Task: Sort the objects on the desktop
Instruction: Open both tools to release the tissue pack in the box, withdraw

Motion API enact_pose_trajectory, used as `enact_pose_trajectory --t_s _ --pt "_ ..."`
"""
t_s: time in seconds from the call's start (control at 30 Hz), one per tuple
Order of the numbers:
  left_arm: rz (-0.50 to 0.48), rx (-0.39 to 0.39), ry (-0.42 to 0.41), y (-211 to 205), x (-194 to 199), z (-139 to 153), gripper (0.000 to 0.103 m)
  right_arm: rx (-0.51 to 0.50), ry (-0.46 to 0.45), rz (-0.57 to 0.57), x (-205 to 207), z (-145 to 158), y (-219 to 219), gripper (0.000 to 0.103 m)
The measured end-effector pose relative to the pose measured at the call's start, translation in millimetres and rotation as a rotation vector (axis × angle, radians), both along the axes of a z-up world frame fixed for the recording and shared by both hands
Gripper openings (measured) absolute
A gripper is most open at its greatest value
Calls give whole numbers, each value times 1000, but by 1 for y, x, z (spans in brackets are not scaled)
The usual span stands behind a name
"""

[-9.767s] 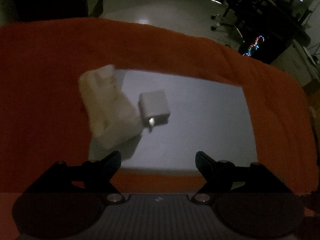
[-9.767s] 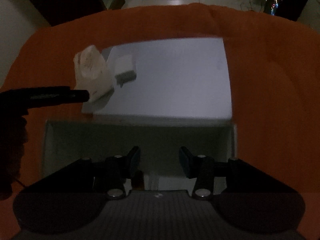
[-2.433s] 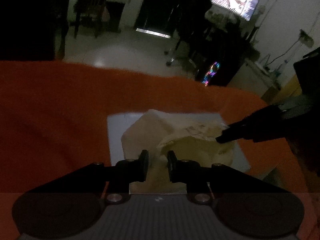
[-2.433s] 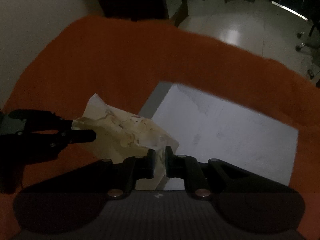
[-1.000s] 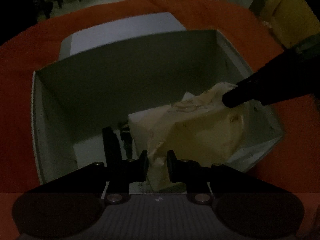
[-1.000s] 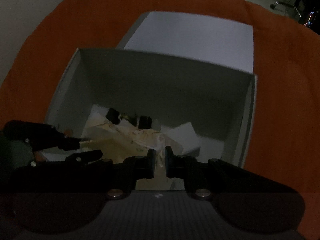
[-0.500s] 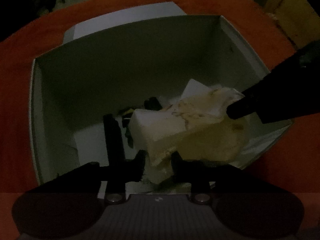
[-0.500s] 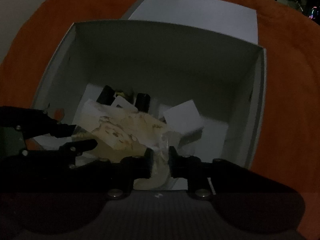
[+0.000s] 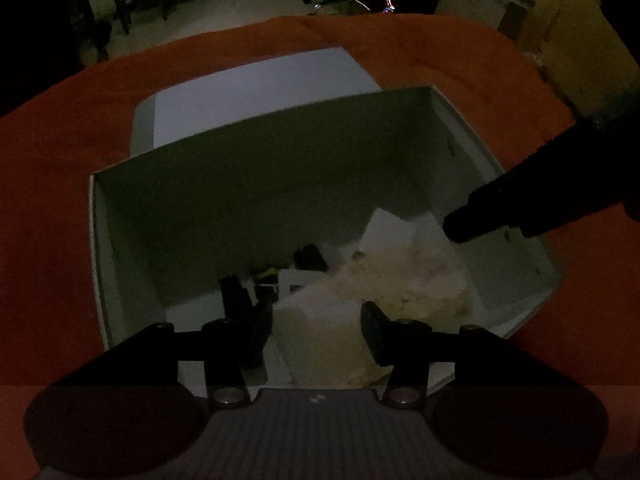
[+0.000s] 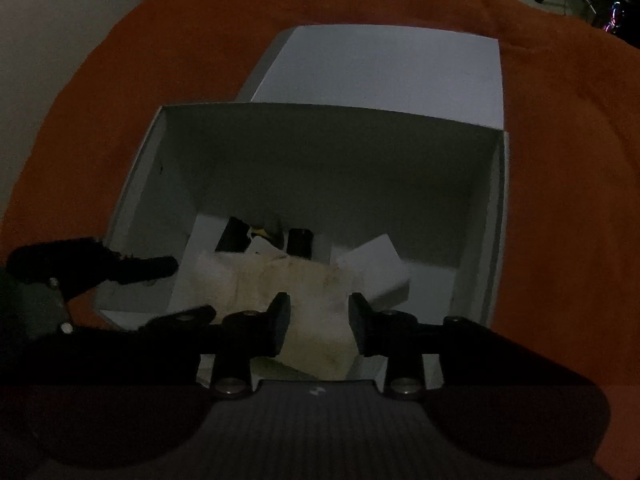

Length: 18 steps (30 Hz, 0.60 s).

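The left gripper (image 9: 316, 330) has its fingers spread wide with nothing between the pads, hovering over the near edge of an open white box (image 9: 120, 264). The right gripper (image 10: 318, 326) is likewise parted and empty-handed, poised above the same box from the opposite side; one of its dark fingers (image 9: 492, 216) reaches into the left wrist view from the right, its tip just above the contents. Below both sets of fingers lies a crumpled, yellow-stained tissue (image 9: 400, 284), resting inside the box on its floor and free of either gripper. In the right wrist view the tissue (image 10: 308, 292) sprawls across the near half of the box floor. Beside it sits a white block (image 10: 374, 270), tilted against the right part of the floor, and behind it are a couple of small dark items (image 10: 300, 242); the light is too dim to say what they are. The box stands on an orange cloth (image 10: 568, 160) that covers the table, and a flat white lid (image 10: 384, 72) lies just behind the box's far wall.
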<state>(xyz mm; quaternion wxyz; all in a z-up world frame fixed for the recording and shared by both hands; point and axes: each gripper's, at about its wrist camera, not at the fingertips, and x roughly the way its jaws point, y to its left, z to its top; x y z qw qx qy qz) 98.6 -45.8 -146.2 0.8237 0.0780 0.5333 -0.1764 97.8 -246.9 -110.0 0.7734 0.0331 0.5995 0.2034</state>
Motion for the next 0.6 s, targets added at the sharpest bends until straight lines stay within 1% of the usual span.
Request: enact_pose_trajectory --t_s 0.07,0.17,0.23,0.3,0.37,0.43,0.5,0.53,0.6 --pt "2 -6 -16 3 6 6 45 3 0 -5 1 1 -1 36" --pt "18 -21 -33 8 16 13 48 17 -8 -7 6 6 -3 37" --pt "30 -48 -38 12 25 19 48 26 -20 -12 10 12 -6 38" --pt "40 -56 -69 15 33 27 51 41 -38 -21 16 21 -9 39" --pt "45 -53 -110 18 42 36 52 61 -62 -31 24 33 -14 44" --pt "59 -58 -128 21 52 43 53 73 -91 -42 31 44 -18 46" --pt "73 -52 -159 24 63 48 54 76 -115 -54 39 52 -22 51" --pt "80 -49 -167 26 68 49 57 77 -123 -63 43 55 -23 51" --pt "93 -71 -167 31 80 51 58 80 -134 -81 54 58 -27 51"
